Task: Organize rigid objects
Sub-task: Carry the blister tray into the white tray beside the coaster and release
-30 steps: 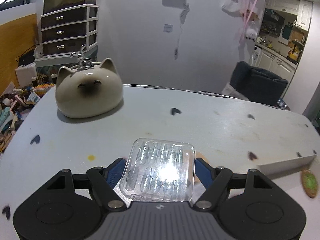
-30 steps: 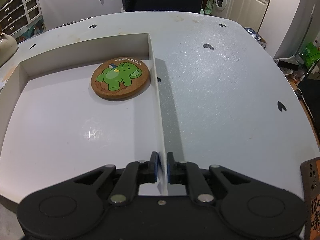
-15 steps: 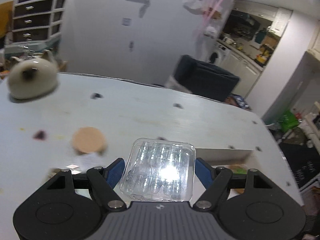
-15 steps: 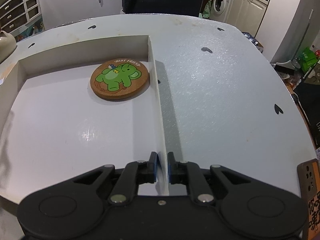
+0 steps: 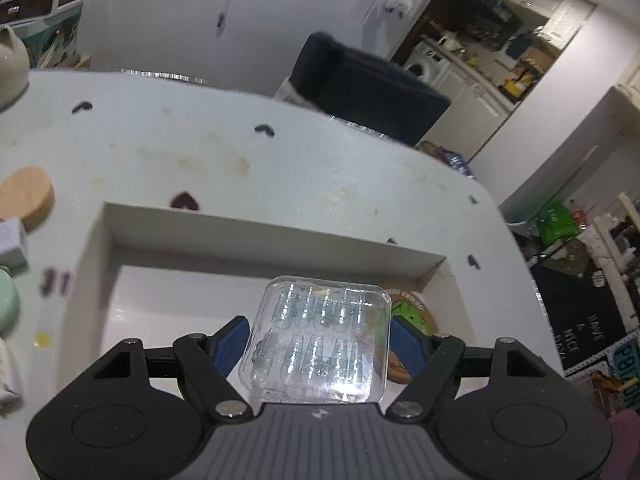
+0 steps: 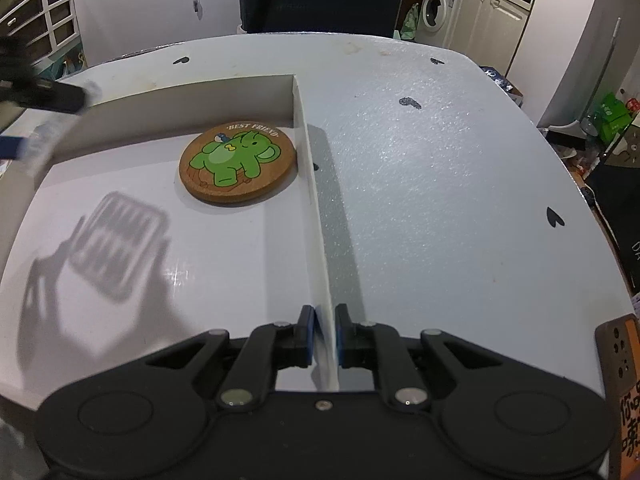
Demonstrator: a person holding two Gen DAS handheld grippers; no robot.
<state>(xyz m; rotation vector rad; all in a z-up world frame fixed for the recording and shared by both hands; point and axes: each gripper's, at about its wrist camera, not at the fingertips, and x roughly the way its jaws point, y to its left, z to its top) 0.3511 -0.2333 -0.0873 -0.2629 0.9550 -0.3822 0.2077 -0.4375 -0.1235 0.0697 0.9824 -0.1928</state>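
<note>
My left gripper is shut on a clear plastic case and holds it in the air above the open white box. In the right wrist view the left gripper shows blurred at the far left, and its shadow with the case falls on the box floor. A round cork coaster with a green elephent lies in the box's far right corner; it also shows in the left wrist view. My right gripper is shut on the box's right wall.
The box sits on a white table with dark heart marks. A plain wooden disc, a pale block and a green round object lie left of the box. A dark chair stands behind the table.
My left gripper has swung right with the clear case, from near the cat-shaped jar to above the white box. Its shadow now falls on the box floor. The right gripper has kept its hold.
</note>
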